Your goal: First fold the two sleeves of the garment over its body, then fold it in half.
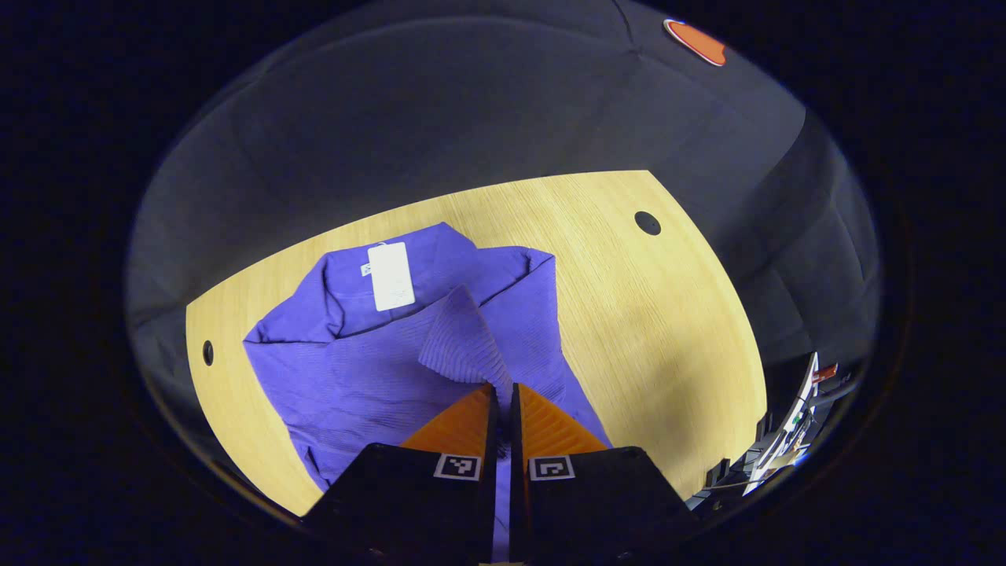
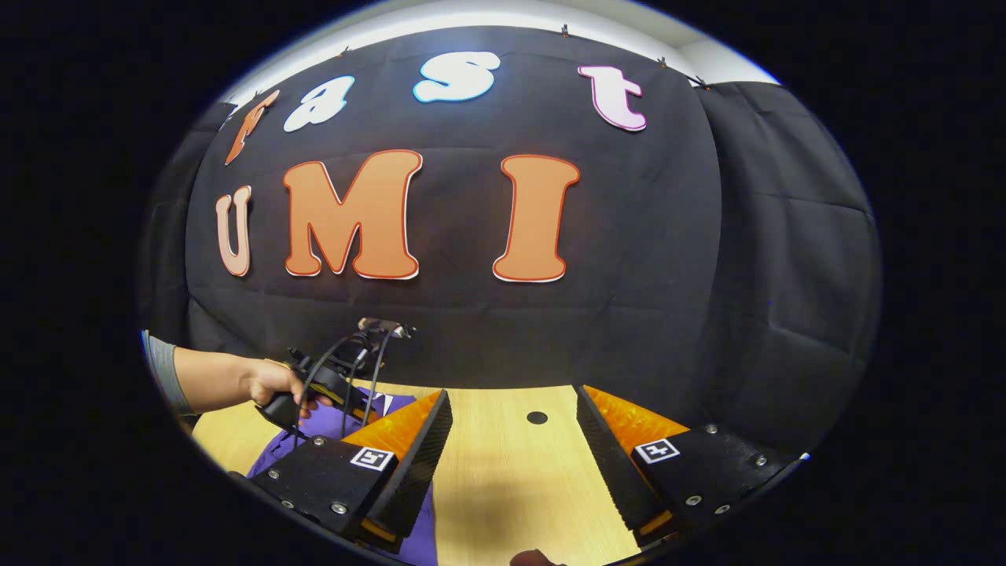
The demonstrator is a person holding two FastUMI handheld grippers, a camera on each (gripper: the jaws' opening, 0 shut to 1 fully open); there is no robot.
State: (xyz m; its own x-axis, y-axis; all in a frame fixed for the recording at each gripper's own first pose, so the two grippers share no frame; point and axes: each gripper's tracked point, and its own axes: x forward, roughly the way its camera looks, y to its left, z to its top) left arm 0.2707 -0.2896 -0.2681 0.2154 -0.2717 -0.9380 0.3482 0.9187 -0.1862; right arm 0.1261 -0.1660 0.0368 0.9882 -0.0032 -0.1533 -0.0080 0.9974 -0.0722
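Two grippers over a purple garment, one closed on a sleeve

One purple knitted garment (image 1: 369, 346) is seen spread on the pale wooden table (image 1: 652, 330) in the left gripper view, its collar end turned away from the camera. A white tag (image 1: 391, 276) is seen lying near the collar. The ribbed cuff of one sleeve (image 1: 464, 342) is laid up over the body, and that sleeve runs down into the left gripper (image 1: 503, 401). The orange fingers are brought almost together, with purple cloth caught in the narrow slit between them.

Two dark round holes are noted in the table top, one (image 1: 648, 222) beyond the garment and one (image 1: 207, 353) near the table's edge beside it.

In the right gripper view, the right gripper (image 2: 511, 428) is held above bare table, jaws spread wide, nothing between them. Part of the garment (image 2: 330, 424) is seen beside and under one finger. Farther off, a hand (image 2: 271, 385) is seen gripping the other gripper's handle over the garment, with black cables rising from it.
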